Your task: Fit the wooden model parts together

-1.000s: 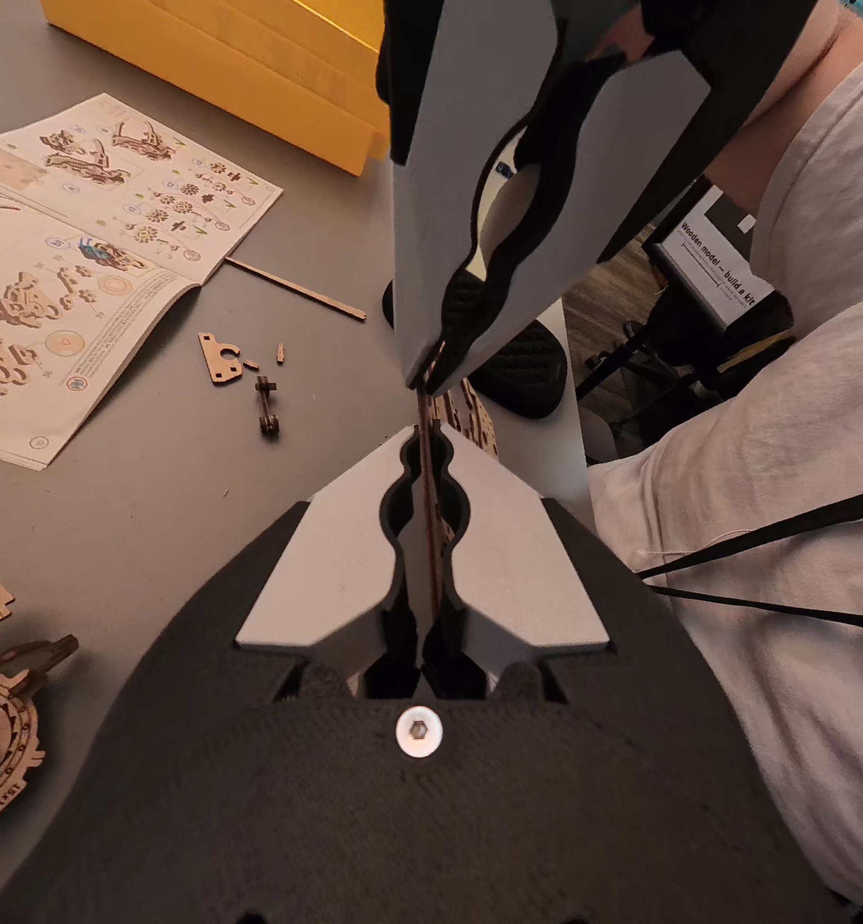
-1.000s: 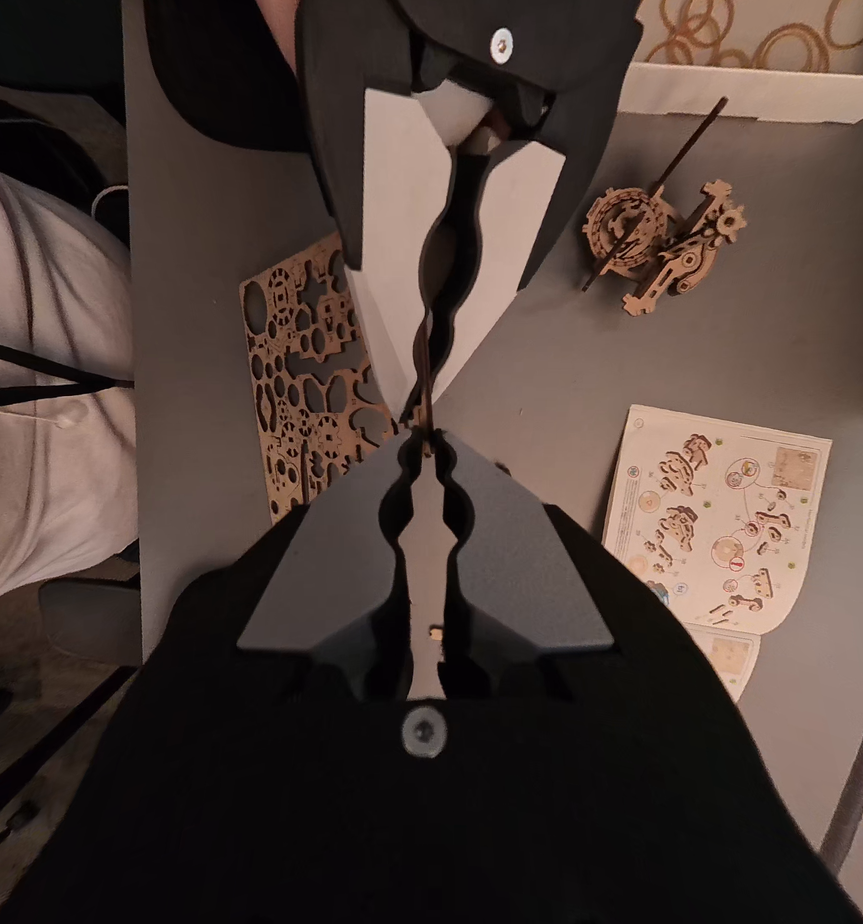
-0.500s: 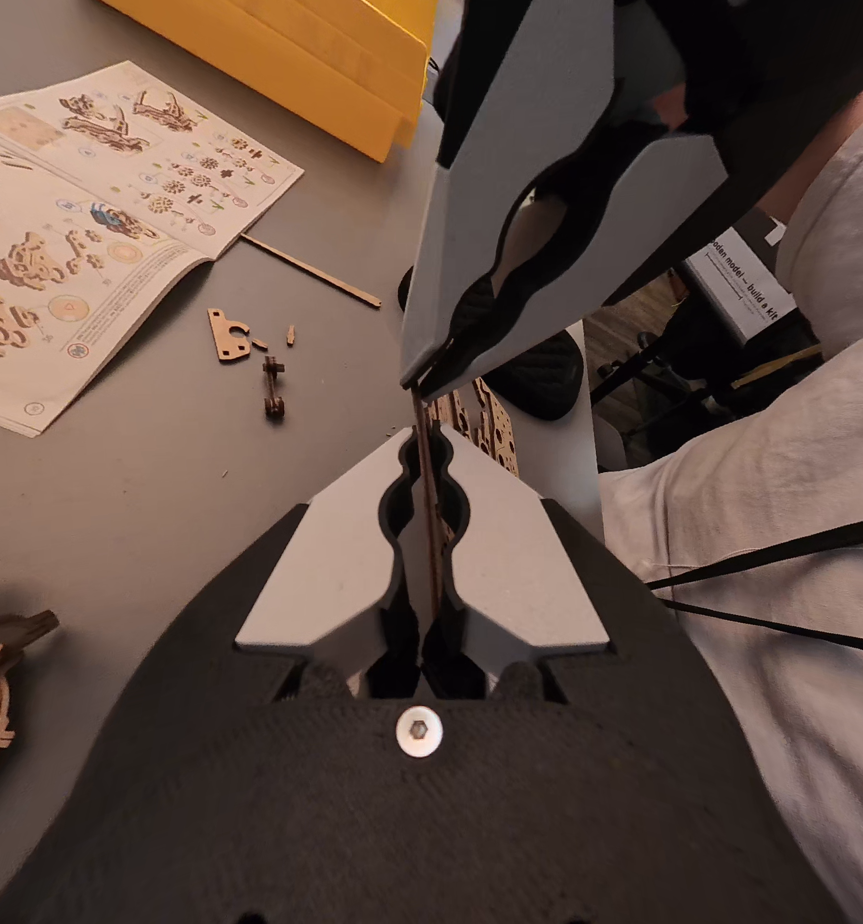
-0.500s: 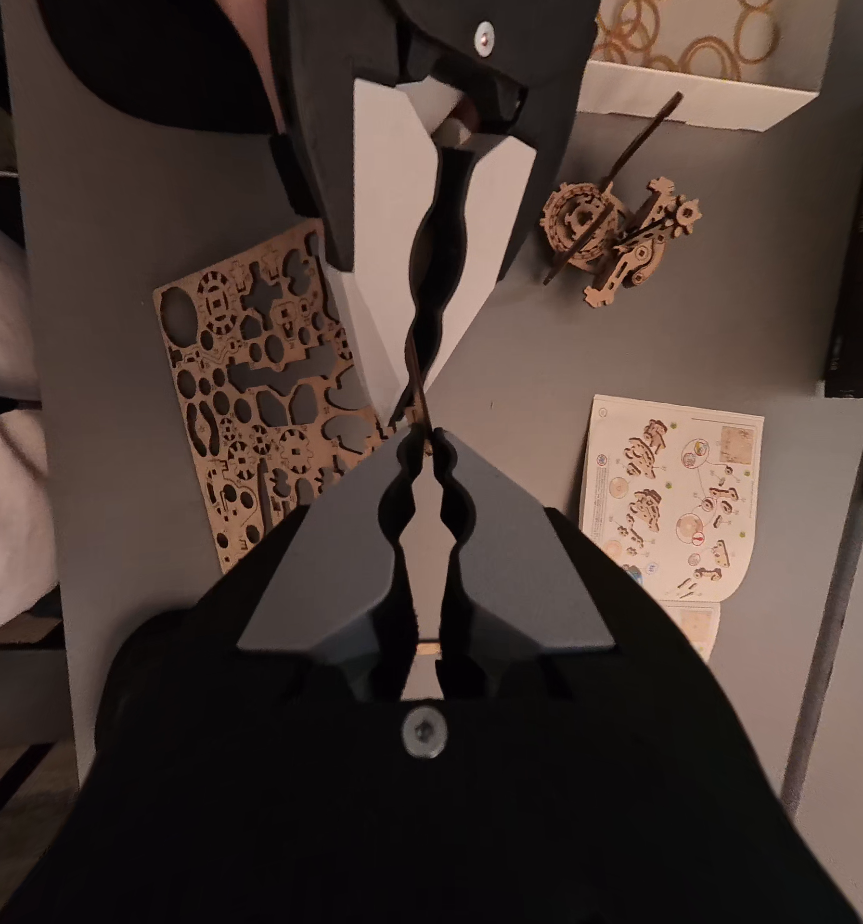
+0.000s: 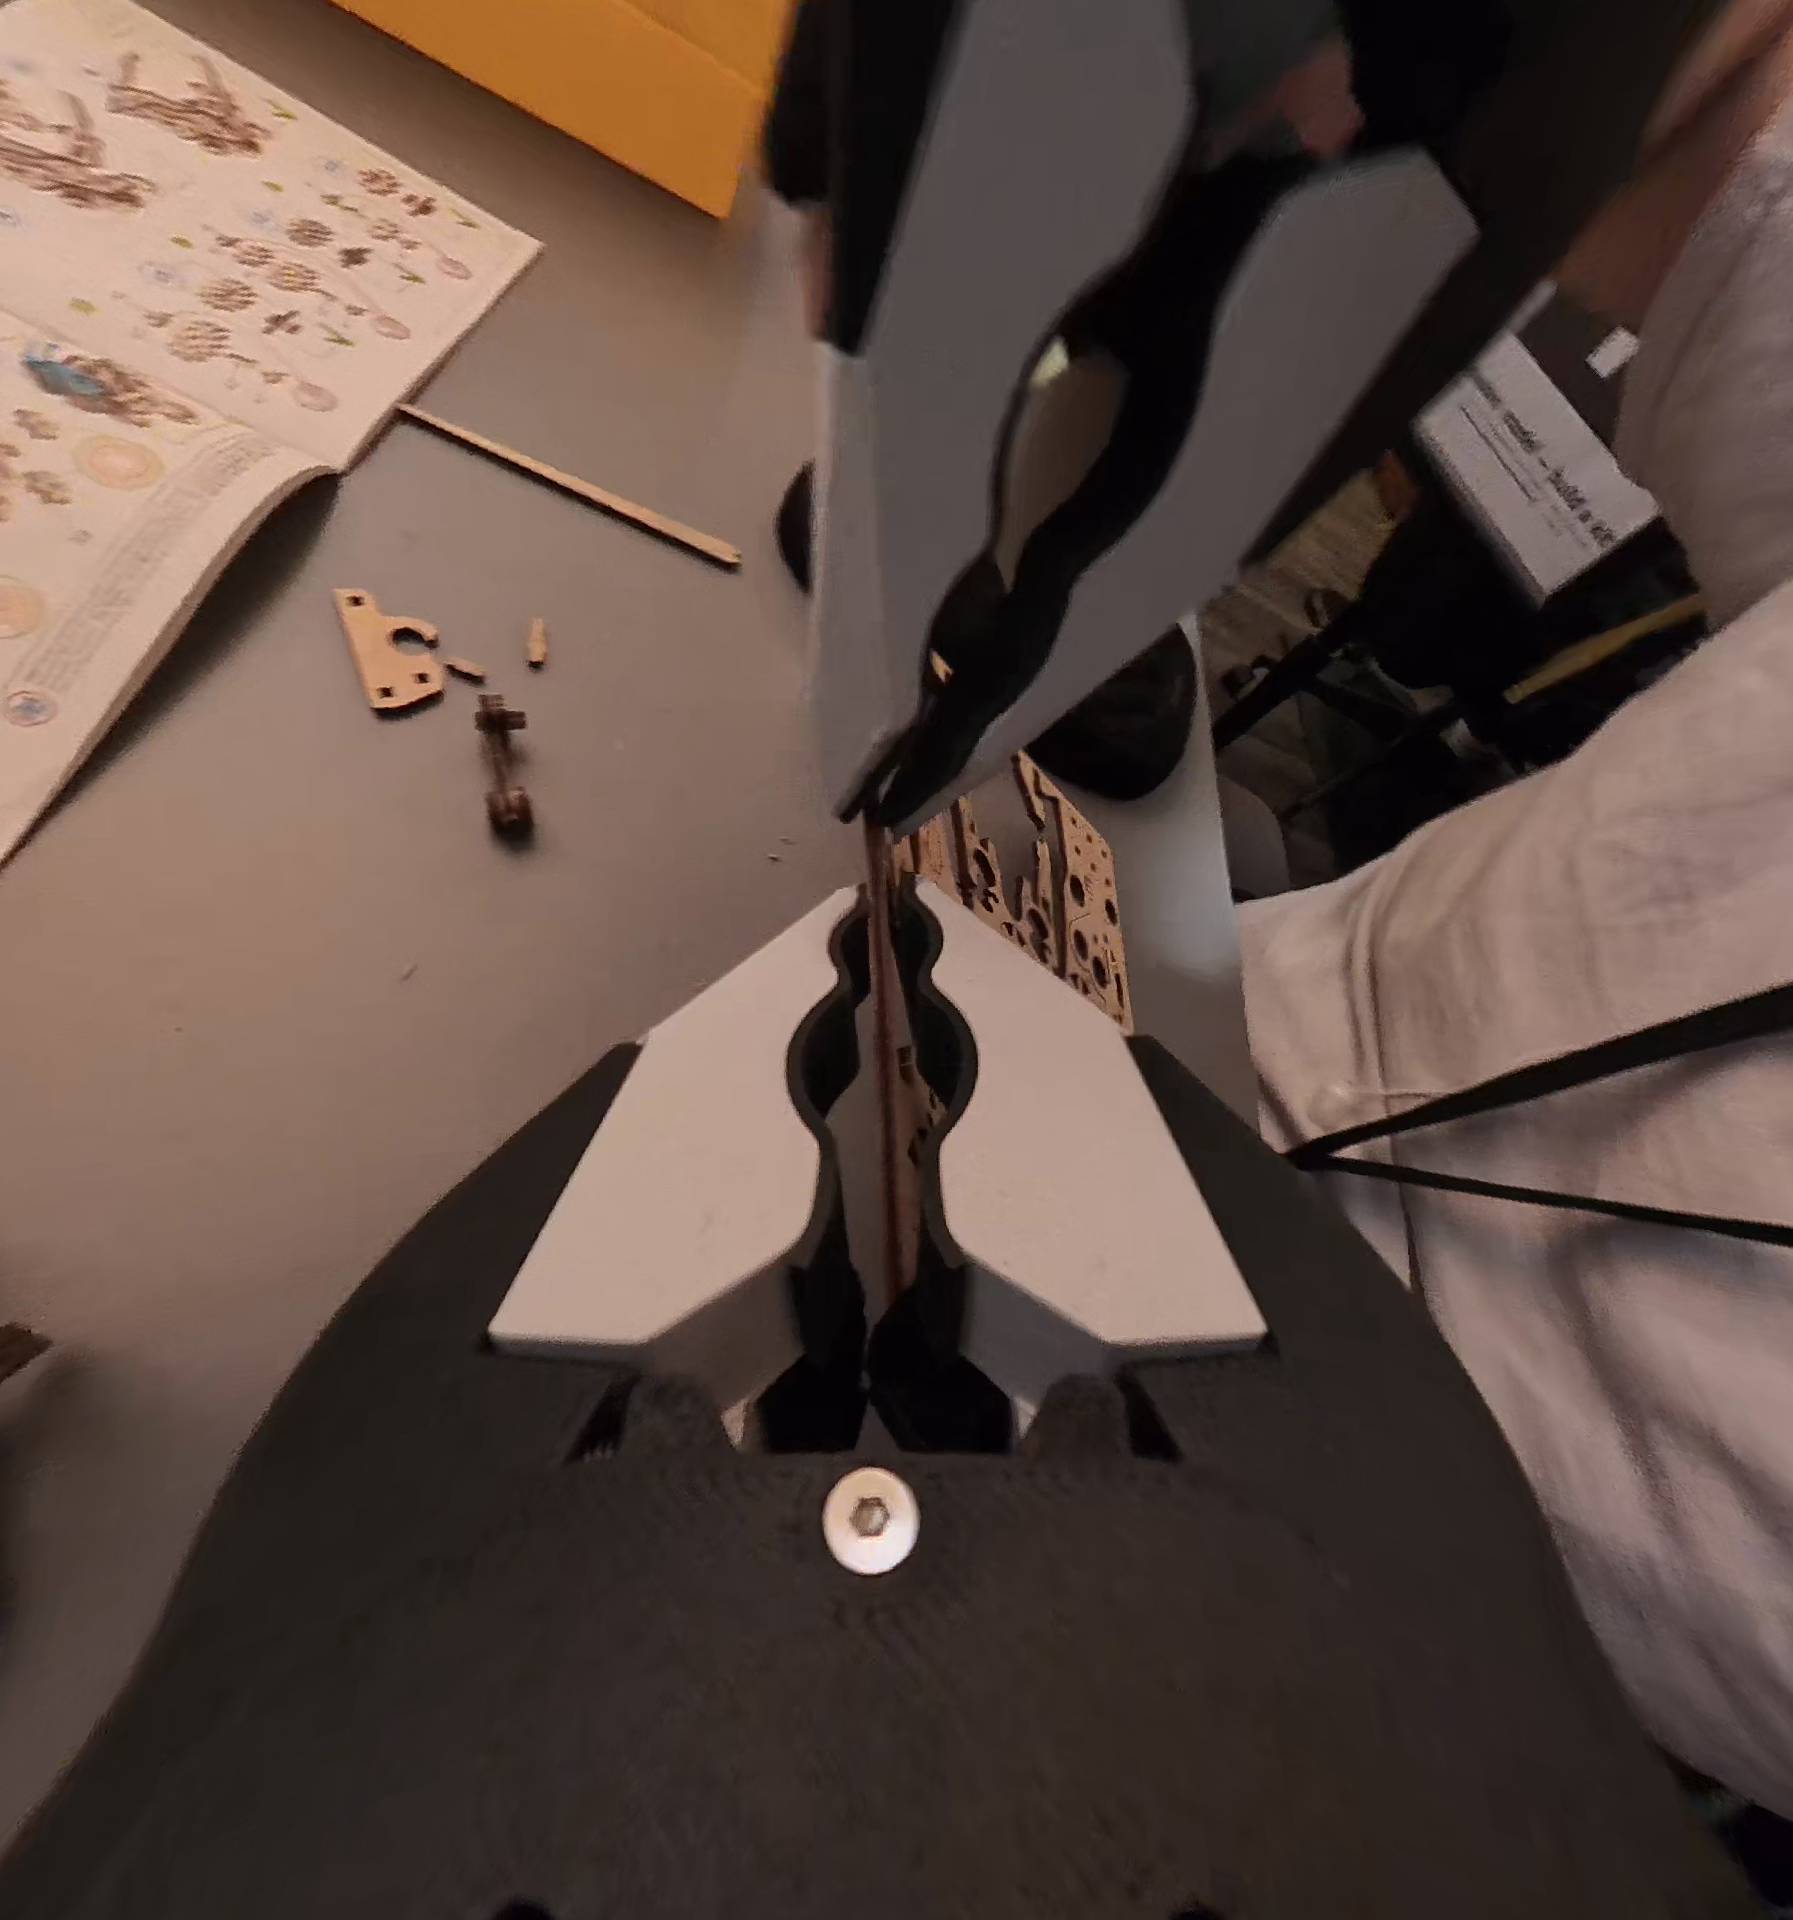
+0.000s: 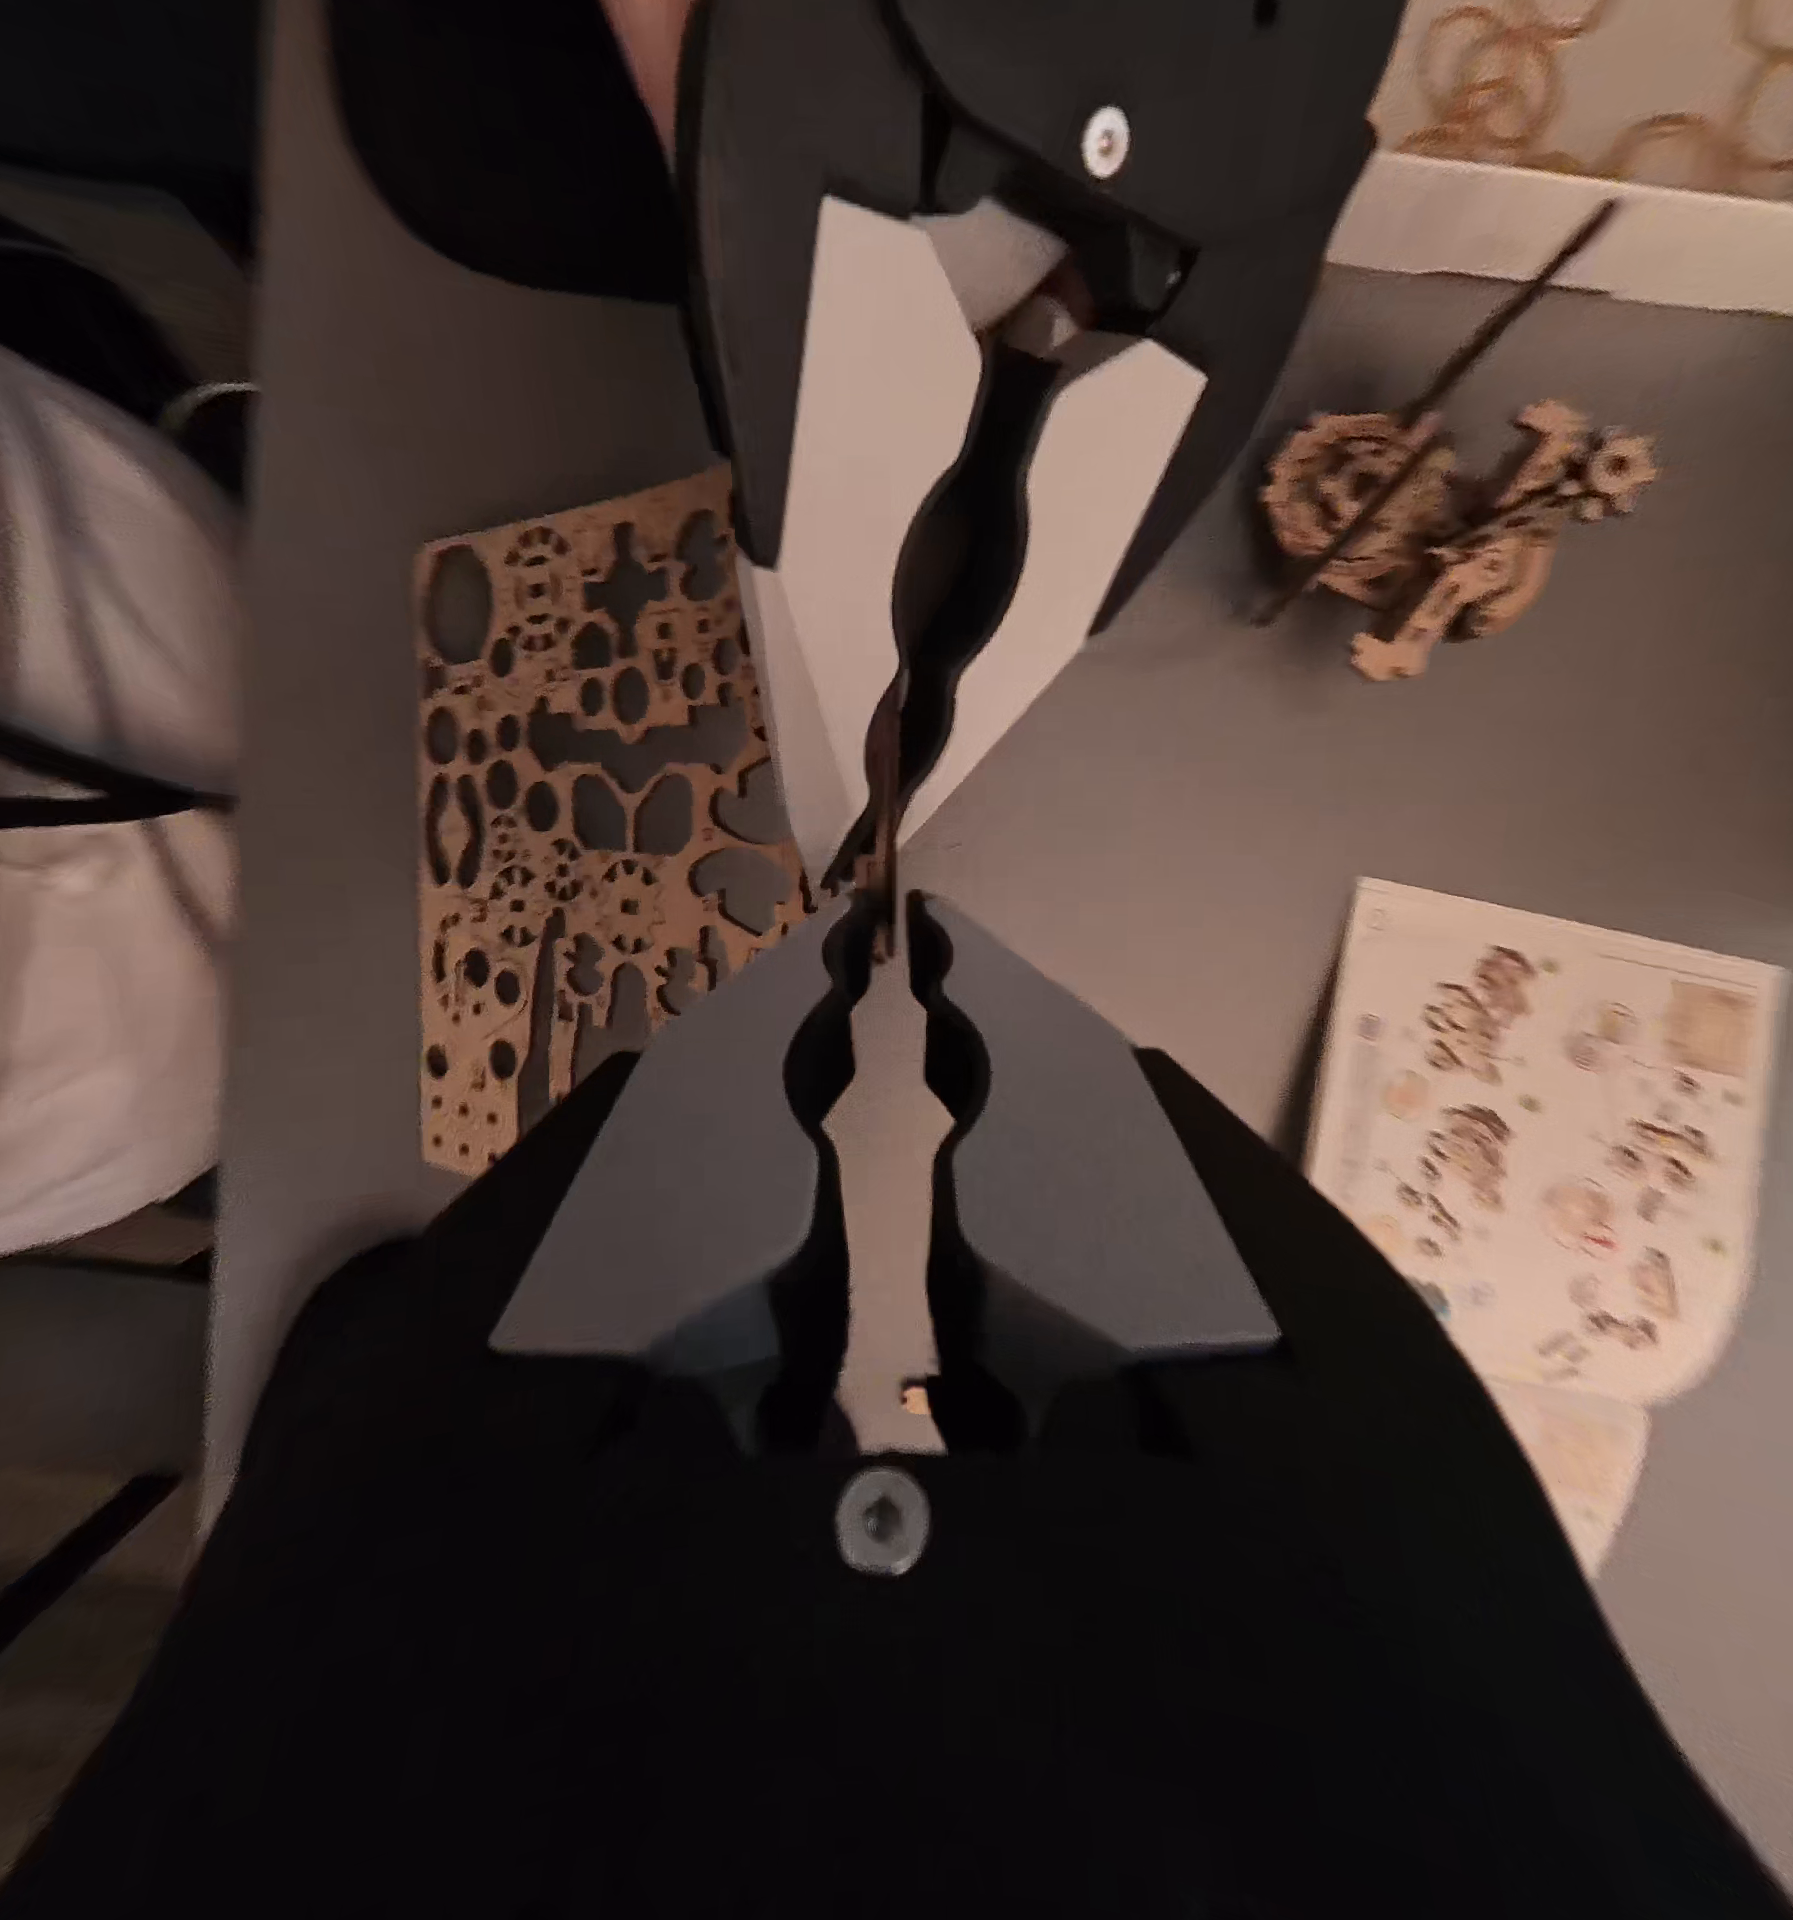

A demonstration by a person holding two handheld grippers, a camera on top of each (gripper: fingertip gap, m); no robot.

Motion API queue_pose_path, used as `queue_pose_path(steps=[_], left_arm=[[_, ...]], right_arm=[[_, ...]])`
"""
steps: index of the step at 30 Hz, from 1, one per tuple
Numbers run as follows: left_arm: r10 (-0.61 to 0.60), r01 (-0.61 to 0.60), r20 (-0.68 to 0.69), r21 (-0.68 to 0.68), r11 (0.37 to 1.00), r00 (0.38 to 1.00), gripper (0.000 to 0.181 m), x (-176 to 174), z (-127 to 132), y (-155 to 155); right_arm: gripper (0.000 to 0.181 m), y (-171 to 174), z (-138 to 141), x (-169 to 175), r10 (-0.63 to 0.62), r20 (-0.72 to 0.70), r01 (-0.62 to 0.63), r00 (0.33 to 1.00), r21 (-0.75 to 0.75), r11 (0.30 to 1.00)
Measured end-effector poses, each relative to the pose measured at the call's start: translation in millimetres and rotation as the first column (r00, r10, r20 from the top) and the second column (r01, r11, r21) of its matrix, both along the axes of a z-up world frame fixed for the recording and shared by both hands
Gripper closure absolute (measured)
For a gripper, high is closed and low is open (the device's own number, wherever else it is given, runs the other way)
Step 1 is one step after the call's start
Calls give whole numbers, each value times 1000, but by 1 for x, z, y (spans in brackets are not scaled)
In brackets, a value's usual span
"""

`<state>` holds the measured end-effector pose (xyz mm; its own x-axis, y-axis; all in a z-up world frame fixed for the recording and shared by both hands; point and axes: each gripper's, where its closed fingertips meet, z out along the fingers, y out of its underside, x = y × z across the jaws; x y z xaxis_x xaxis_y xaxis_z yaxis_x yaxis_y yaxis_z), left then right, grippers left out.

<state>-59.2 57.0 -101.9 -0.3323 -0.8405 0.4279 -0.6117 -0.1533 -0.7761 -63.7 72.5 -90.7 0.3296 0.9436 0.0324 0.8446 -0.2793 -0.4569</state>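
Observation:
My left gripper (image 5: 876, 894) is shut on a thin flat wooden part (image 5: 890, 1049) that stands edge-on between its pads and sticks out past the tips. My right gripper (image 5: 871, 805) comes down from above, tip to tip with it. In the right wrist view my right gripper (image 6: 881, 904) pinches a small wooden piece (image 6: 881, 930) at its tips. This piece touches the dark edge of the wooden part (image 6: 887, 769) held in the left gripper (image 6: 861, 868). The joint itself is too small and blurred to make out.
A punched-out plywood sheet (image 6: 601, 810) lies near the table's front edge. A partly built wooden model (image 6: 1443, 540) and a white box (image 6: 1598, 156) are at the back. An open instruction booklet (image 5: 144, 364), loose pieces (image 5: 393, 655), a stick (image 5: 570, 483) and a yellow box (image 5: 611, 104) also lie there. A person's shirt (image 5: 1598, 1039) is close by. The grippers are tip to tip, or close to it. From either gripper's tips it is about 20 centimetres to the partly built wooden model (image 6: 1443, 540).
Both grippers stay tip to tip, still holding their pieces. The pair has shifted over the table, and both views are blurred by motion. The right gripper has tilted a little against the left.

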Motion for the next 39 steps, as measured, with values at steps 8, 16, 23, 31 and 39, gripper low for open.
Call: queue_pose_path(steps=[8,16,23,31,39], left_arm=[[40,-39,-13,70,997,999,179,1,-5,4],[104,-100,-55,59,993,993,179,5,-21,15],[117,-115,-82,25,993,990,179,5,-28,20],[81,-84,-115,-26,996,990,180,4,-35,17],[79,-80,-9,-125,989,997,180,2,-8,23]], right_arm=[[181,5,-7,2,-60,68,62,996,-34,997],[181,18,-24,6,-109,147,88,983,143,986],[180,23,-30,6,-144,133,93,981,330,939],[180,19,-33,5,-150,-21,151,989,224,963],[170,18,31,24,-166,-313,227,935,169,959]])
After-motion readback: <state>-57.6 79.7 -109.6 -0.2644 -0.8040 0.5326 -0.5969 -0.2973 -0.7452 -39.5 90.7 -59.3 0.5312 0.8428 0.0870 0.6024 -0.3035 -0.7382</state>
